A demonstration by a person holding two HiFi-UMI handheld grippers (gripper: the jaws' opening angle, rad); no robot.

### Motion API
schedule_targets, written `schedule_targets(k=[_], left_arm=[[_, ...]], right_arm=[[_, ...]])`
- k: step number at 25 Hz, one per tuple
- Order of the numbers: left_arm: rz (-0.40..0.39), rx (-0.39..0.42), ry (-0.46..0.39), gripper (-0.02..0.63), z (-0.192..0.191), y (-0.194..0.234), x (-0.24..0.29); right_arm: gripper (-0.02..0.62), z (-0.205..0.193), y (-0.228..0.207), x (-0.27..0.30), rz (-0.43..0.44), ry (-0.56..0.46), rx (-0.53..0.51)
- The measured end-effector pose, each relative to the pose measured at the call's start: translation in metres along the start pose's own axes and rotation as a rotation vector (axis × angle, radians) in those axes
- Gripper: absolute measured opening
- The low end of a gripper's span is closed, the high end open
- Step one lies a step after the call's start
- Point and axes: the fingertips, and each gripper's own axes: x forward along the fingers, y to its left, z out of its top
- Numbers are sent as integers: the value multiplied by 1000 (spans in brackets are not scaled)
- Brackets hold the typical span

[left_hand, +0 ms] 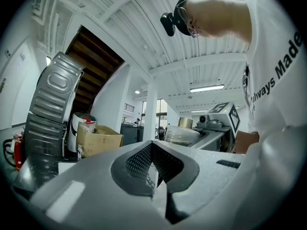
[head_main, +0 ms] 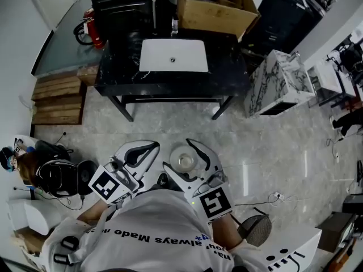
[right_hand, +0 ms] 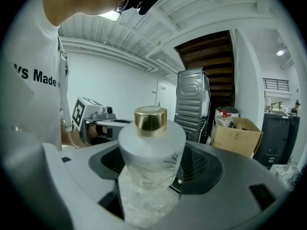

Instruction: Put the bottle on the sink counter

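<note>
A frosted glass bottle (right_hand: 151,150) with a gold cap (right_hand: 150,119) stands upright between the jaws of my right gripper (right_hand: 151,178), which is shut on its body. From above, the bottle (head_main: 185,161) shows as a round top in the right gripper (head_main: 177,153), over the grey floor. My left gripper (head_main: 148,149) is beside it on the left, and its jaws (left_hand: 153,164) meet with nothing between them. The black sink counter (head_main: 227,75) with its white basin (head_main: 173,55) is well ahead of both grippers.
A cardboard box (head_main: 215,7) sits at the counter's back right. A marbled cabinet (head_main: 278,84) stands to the counter's right, wooden pallets (head_main: 57,98) and a fire extinguisher (head_main: 91,33) to its left. Gear (head_main: 54,177) and cables (head_main: 278,197) lie on the floor.
</note>
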Motion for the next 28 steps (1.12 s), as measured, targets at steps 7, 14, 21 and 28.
schedule_targets(k=[7,14,21,28], left_arm=[[-20,-26,10,3,-10,11,23],[-29,-11,4,3,-10,37,89],[-43,-7,1,3,-5,62,175],[-52,-1,-2,3,-2,73,248]], right_arm=[[333,-9,-27,5,-19,10,20],[333,-17,-94,12,-31,10,9],[333,-18,-184,10,-46,9,-11],[333,-21,-250,2,-39,-3,-6]])
